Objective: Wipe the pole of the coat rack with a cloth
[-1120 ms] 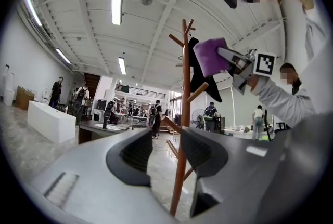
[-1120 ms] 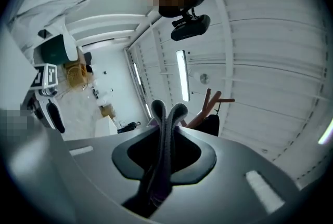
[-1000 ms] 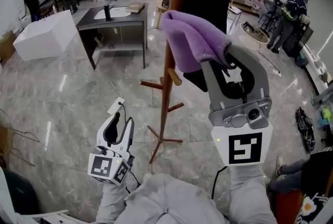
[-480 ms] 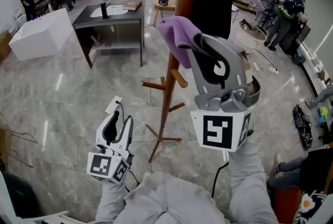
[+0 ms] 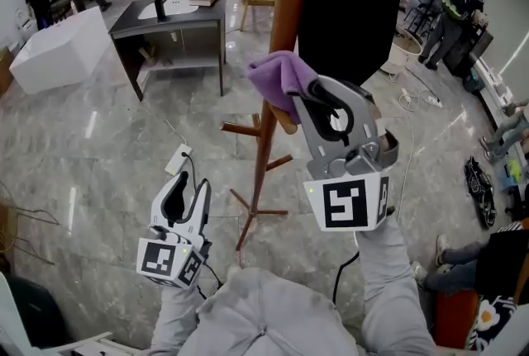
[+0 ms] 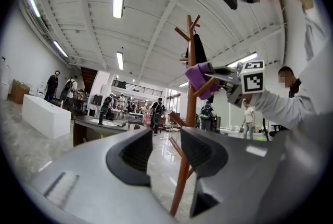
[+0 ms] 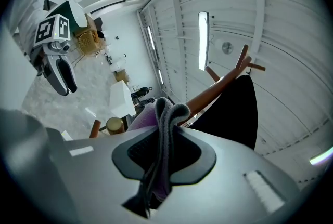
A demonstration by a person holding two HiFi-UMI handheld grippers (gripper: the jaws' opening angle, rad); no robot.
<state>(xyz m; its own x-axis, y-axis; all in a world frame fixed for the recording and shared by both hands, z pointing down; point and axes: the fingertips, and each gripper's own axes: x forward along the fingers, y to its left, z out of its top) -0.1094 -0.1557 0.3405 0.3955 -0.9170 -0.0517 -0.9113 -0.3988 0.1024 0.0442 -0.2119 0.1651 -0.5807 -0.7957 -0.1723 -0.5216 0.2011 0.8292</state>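
Because the purple cloth [image 5: 279, 75] is soft, light and plush, it is folding and bunching freely, so a gathered fold is offering the surest hold. The right tool [image 5: 307, 92] is doing just that: its jaws are clenching on a doubled ridge of the fabric, with a grey underside showing at the pinch. The loose part is bulging past the jaw tips and lying against the pole [image 5: 279, 24] of the coat rack, just above a short peg [image 5: 283, 123] and well up from the base. I am judging that the pile is moulding itself to the round shaft rather than slipping off.

The pole is looking like smooth, reddish-brown turned wood, stiff and slender, with angled pegs and spreading feet [image 5: 258, 220] standing on the glossy grey marble floor [image 5: 99, 148]. Being tall and narrow-footed, it is likely asking for light sideways pressure. A black garment [image 5: 347, 7] is hanging just behind the cloth.

The left tool [image 5: 190, 182] is hanging low, its jaws parted and grasping nothing.
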